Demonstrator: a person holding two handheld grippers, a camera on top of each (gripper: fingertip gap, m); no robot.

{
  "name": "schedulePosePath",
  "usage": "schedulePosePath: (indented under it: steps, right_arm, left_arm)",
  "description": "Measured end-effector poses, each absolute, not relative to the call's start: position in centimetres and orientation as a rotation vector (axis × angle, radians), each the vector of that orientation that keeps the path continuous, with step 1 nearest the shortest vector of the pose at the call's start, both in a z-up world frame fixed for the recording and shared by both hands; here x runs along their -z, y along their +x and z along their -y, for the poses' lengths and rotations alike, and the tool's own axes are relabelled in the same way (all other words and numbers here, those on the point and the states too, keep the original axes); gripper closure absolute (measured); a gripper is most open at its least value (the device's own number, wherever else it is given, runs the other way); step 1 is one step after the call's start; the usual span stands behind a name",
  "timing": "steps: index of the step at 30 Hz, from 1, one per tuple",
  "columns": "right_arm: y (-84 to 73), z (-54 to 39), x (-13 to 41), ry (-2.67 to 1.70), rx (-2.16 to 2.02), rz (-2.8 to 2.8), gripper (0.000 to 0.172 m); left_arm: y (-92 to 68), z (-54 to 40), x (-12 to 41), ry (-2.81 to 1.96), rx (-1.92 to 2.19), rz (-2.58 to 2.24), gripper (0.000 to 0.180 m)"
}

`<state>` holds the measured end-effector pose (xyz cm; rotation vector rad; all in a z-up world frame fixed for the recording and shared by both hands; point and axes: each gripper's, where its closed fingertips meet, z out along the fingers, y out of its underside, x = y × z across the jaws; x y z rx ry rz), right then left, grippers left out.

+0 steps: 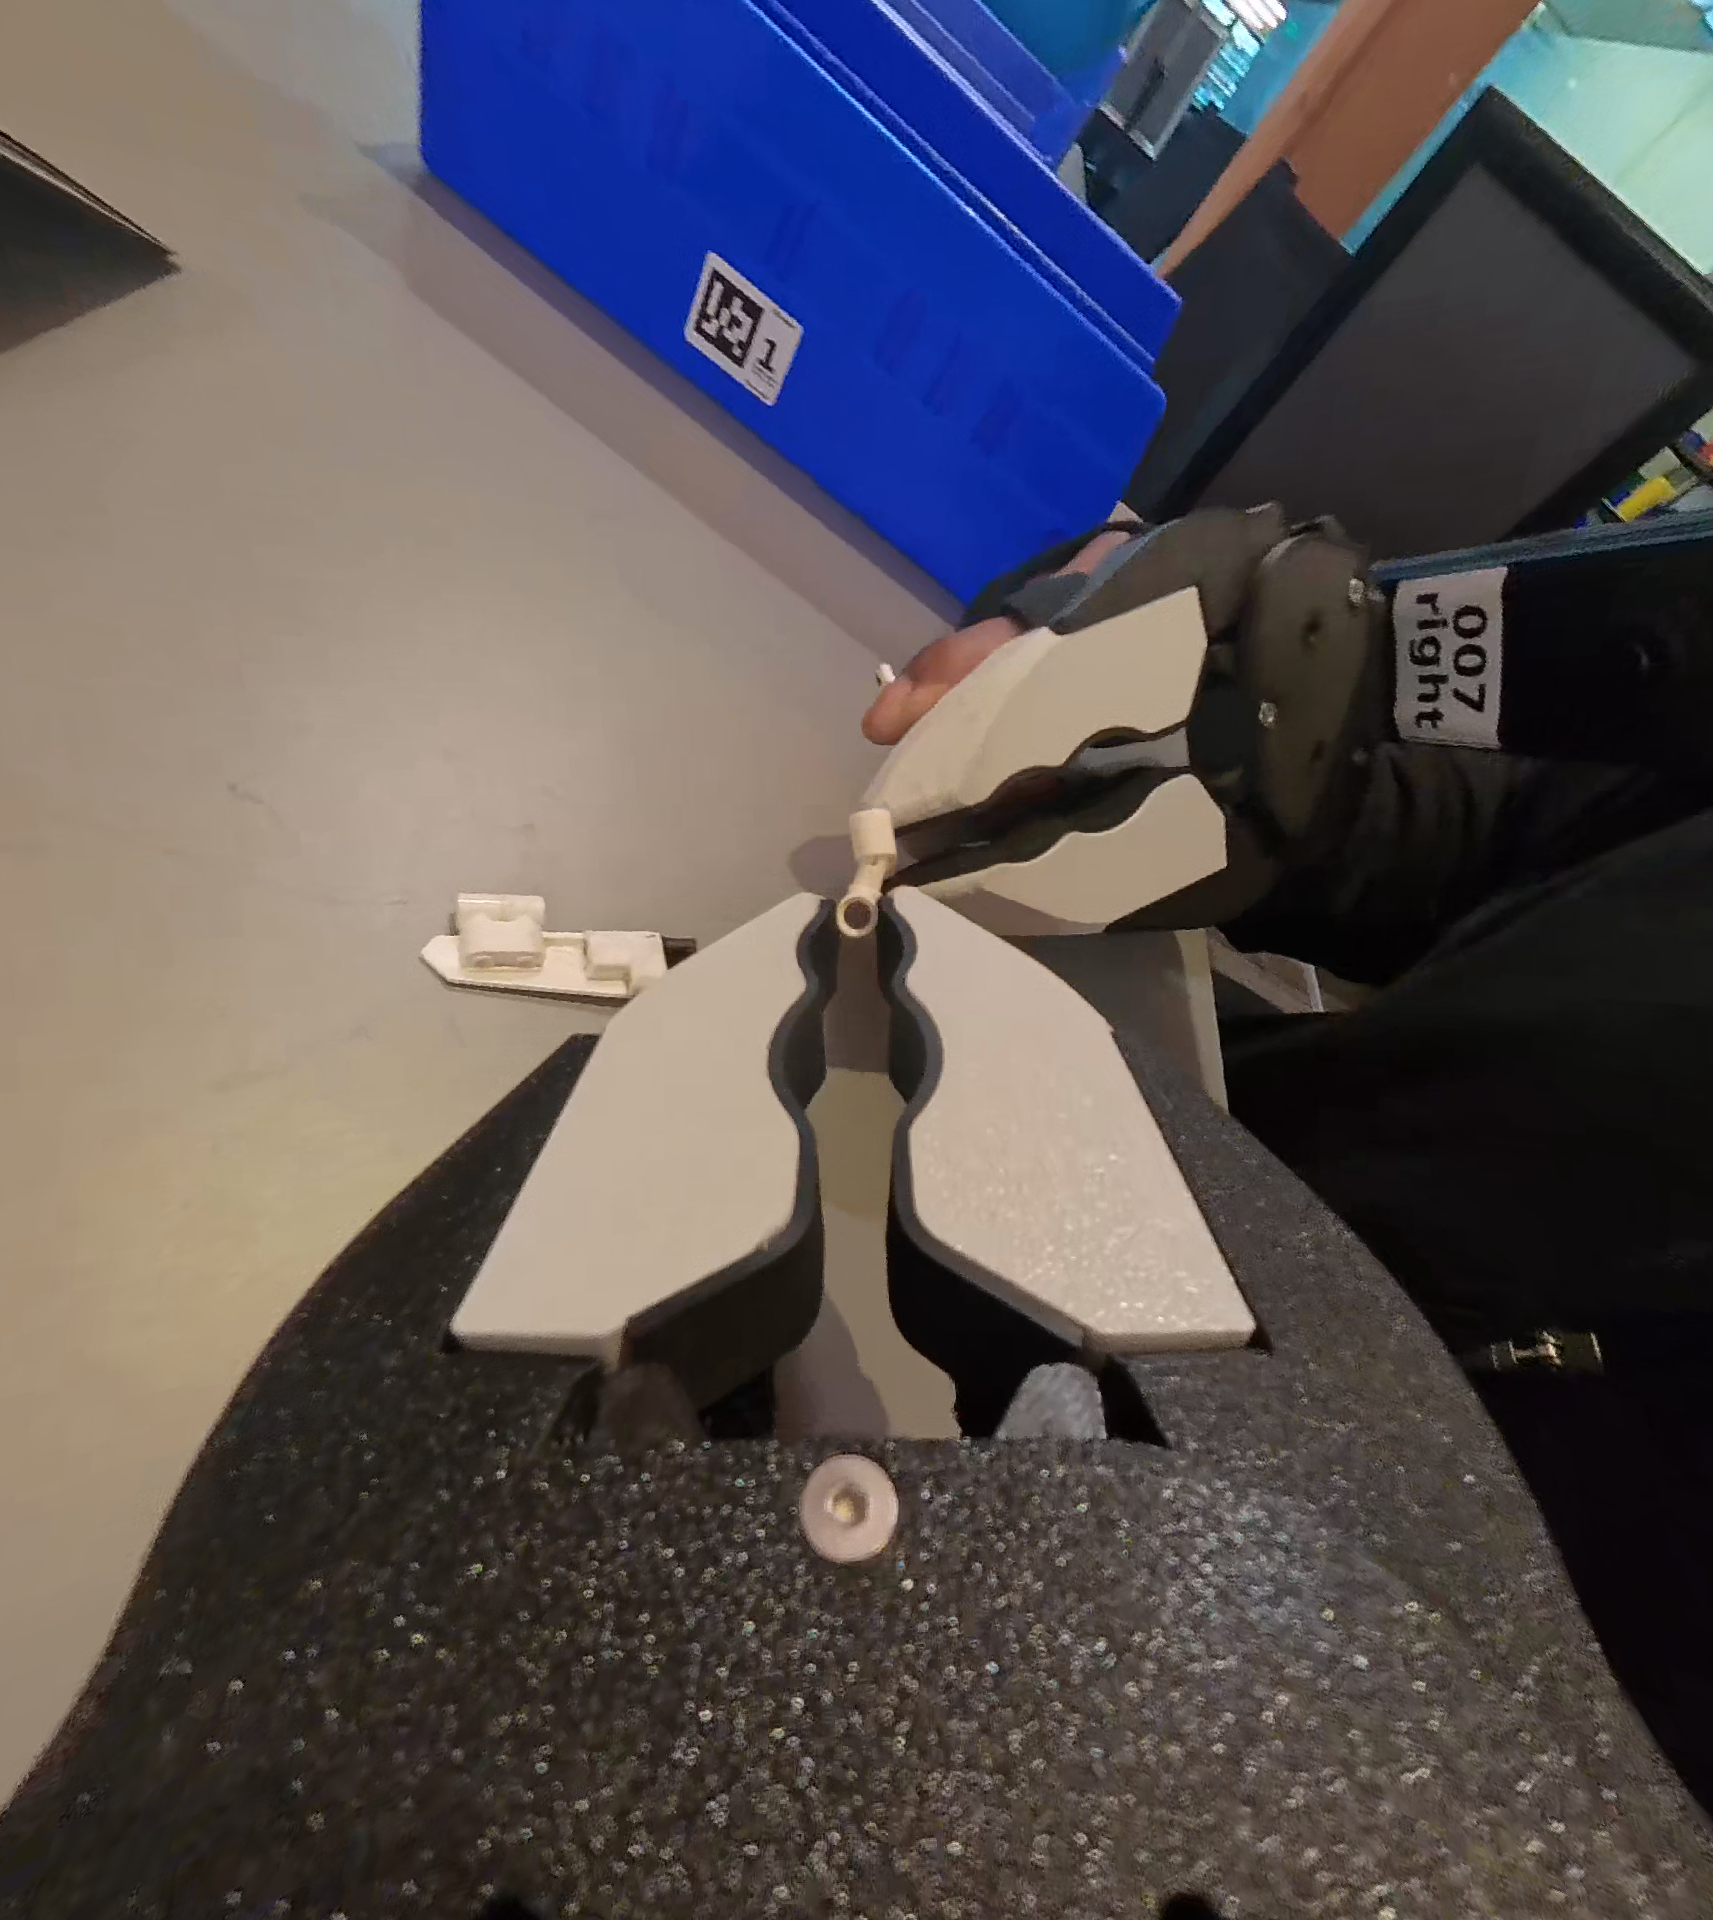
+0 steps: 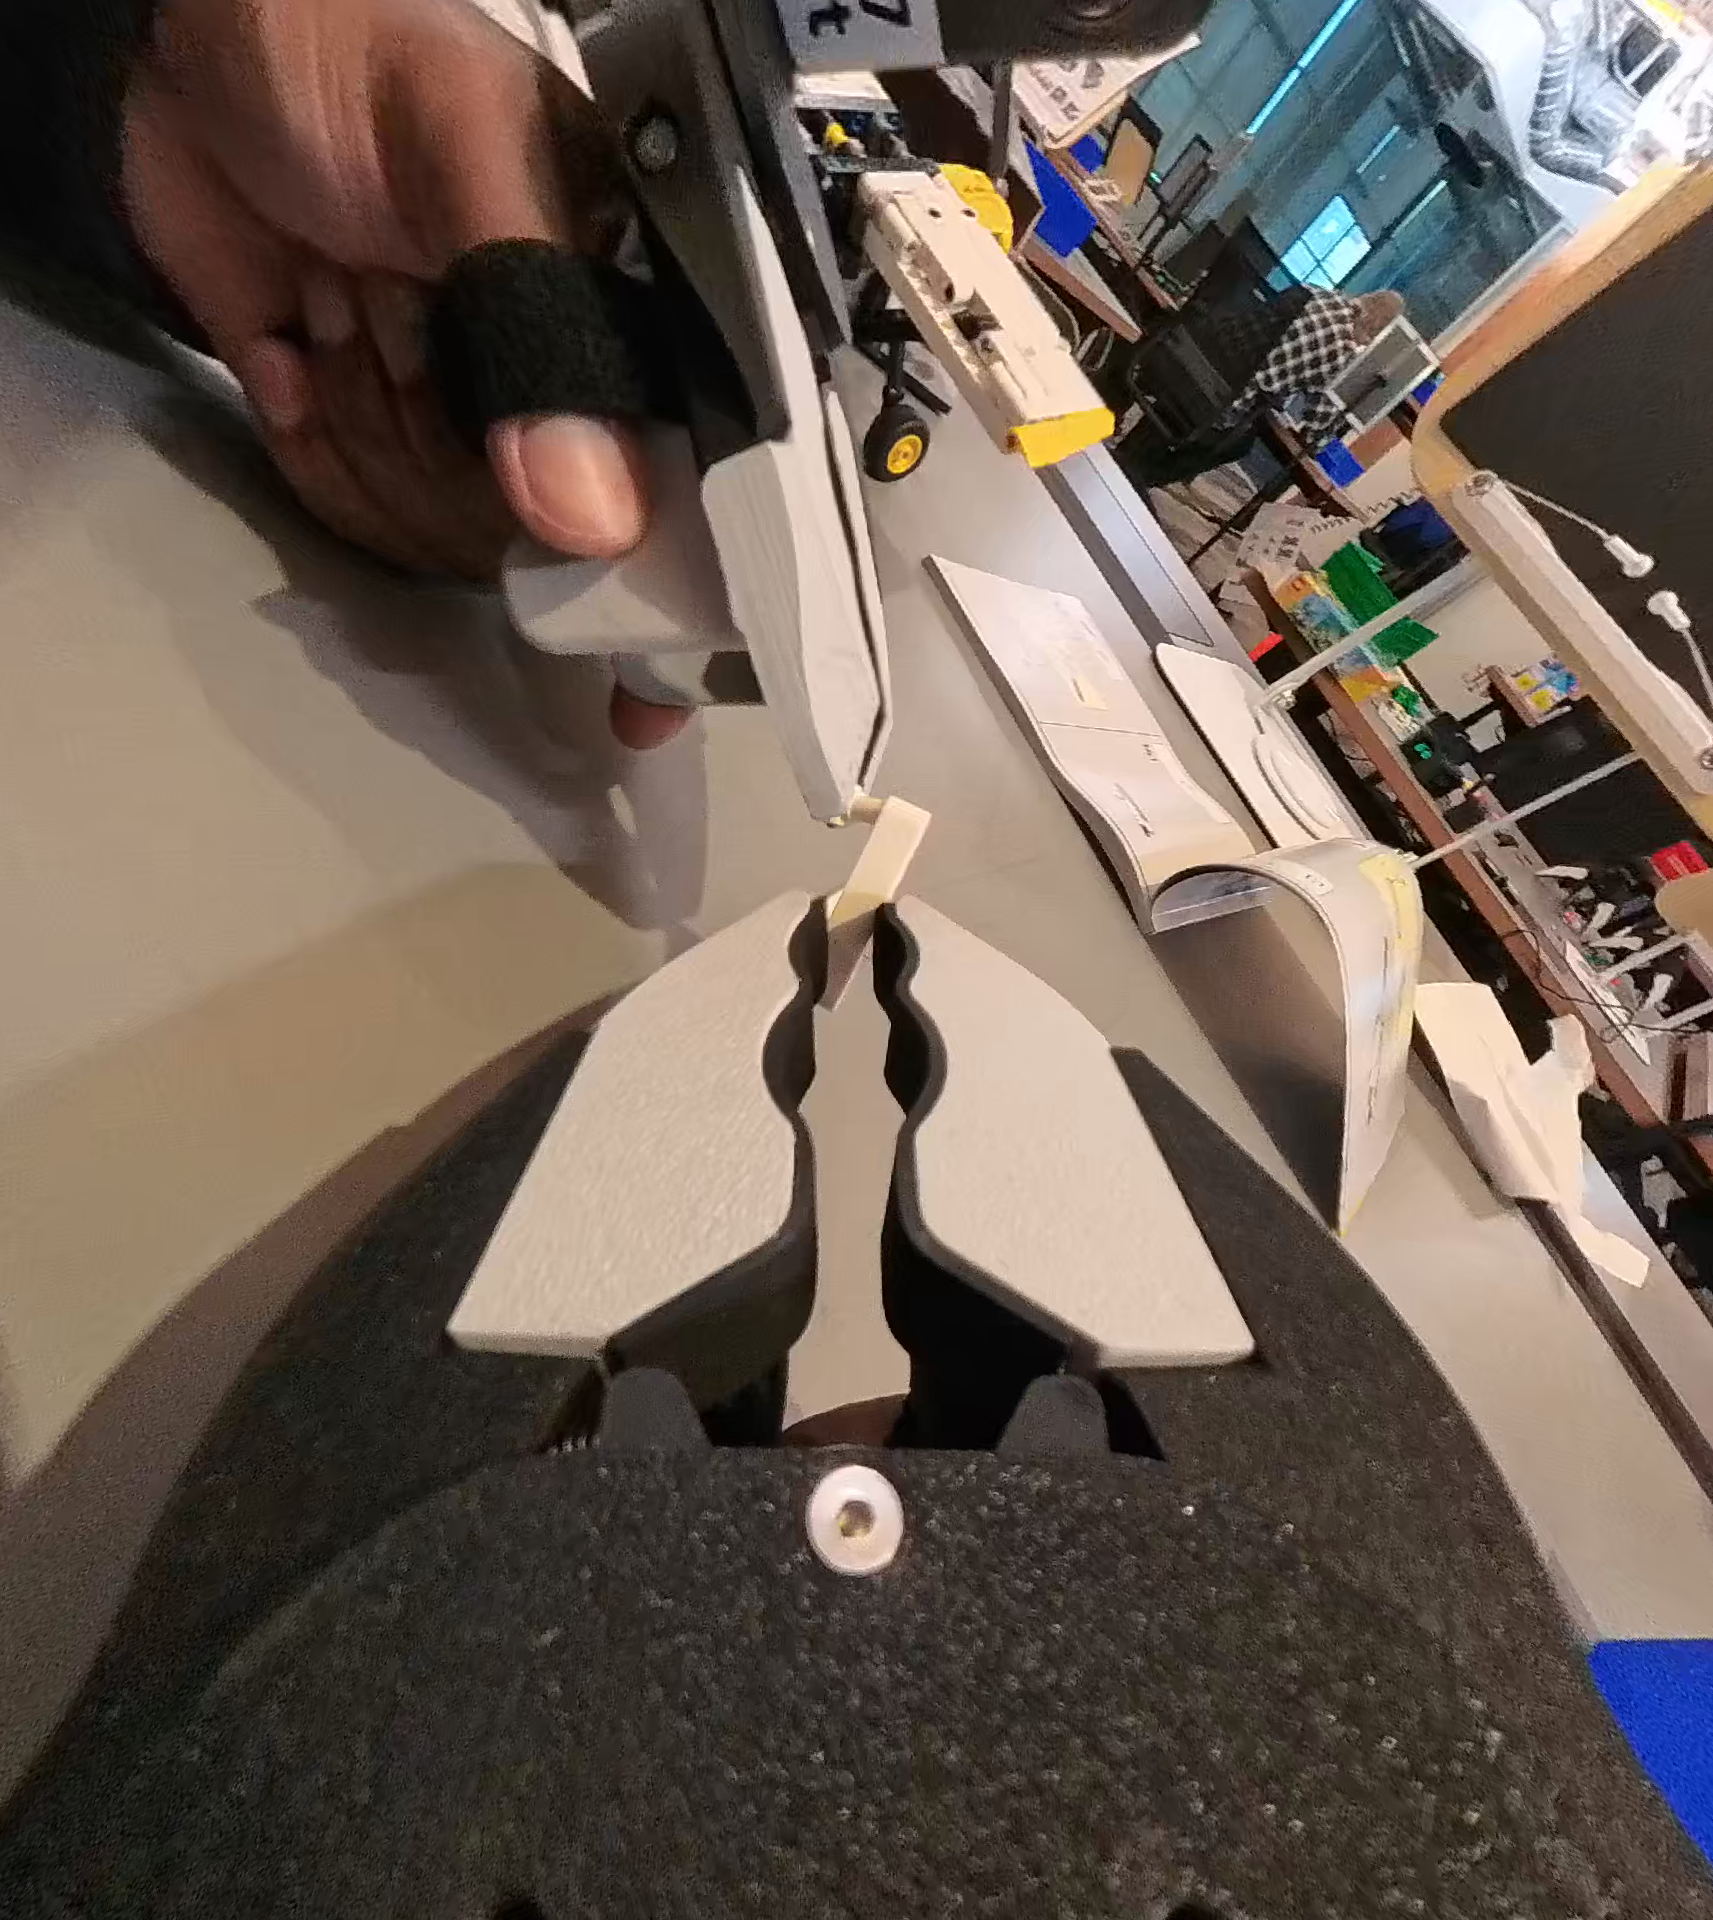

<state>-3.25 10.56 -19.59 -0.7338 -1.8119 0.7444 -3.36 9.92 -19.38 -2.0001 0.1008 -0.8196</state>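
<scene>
Left wrist view: the left gripper (image 1: 854,914) has its fingers clenched on the ring end of a small cream plastic piece (image 1: 867,868), held above the grey table (image 1: 312,727). The right gripper (image 1: 899,857) comes in from the right, its fingers closed on the same piece's other end. Just beside, on the table, lies a white block assembly (image 1: 530,945), with a blue bin (image 1: 779,260) beyond. In the right wrist view an open booklet (image 2: 1143,748) lies near.

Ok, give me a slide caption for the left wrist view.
Left tool and right tool pinch a small cream connector piece above the grey table.
</scene>
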Motion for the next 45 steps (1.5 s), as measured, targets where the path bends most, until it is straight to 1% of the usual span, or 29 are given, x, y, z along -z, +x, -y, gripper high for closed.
schedulePosePath:
  steps: [3,11,22,29,36,41,45]
  right_arm:
    - [-3.1,-10.6,19.9,-0.714,-0.72,1.826,0.163]
    - [-3.5,-11.3,20.5,-0.701,-0.549,1.806,0.163]
    - [-3.4,-11.6,21.5,-0.766,-0.54,1.876,0.164]
    - [-2.9,-11.7,22.2,-0.974,-0.65,1.957,0.164]
    - [-2.8,-11.2,23.0,-1.184,-0.777,2.032,0.164]
    - [-3.0,-10.9,23.0,-1.223,-0.789,2.011,0.164]
    - [-2.8,-11.1,23.6,-1.269,-0.724,2.03,0.164]
  left_arm:
    - [-3.0,-10.0,19.5,-2.012,0.862,-0.071,0.173]
    - [-3.5,-10.3,20.4,-2.068,0.77,-0.01,0.173]
    - [-3.1,-10.1,21.5,-2.151,0.672,-0.082,0.173]
    - [-3.1,-9.7,22.3,-2.22,0.665,-0.118,0.173]
    - [-3.7,-9.4,23.1,-2.288,0.418,-0.286,0.173]
    - [-3.6,-9.4,22.5,-2.255,0.573,-0.193,0.173]
    - [-3.7,-9.3,22.6,-2.258,0.559,-0.197,0.173]
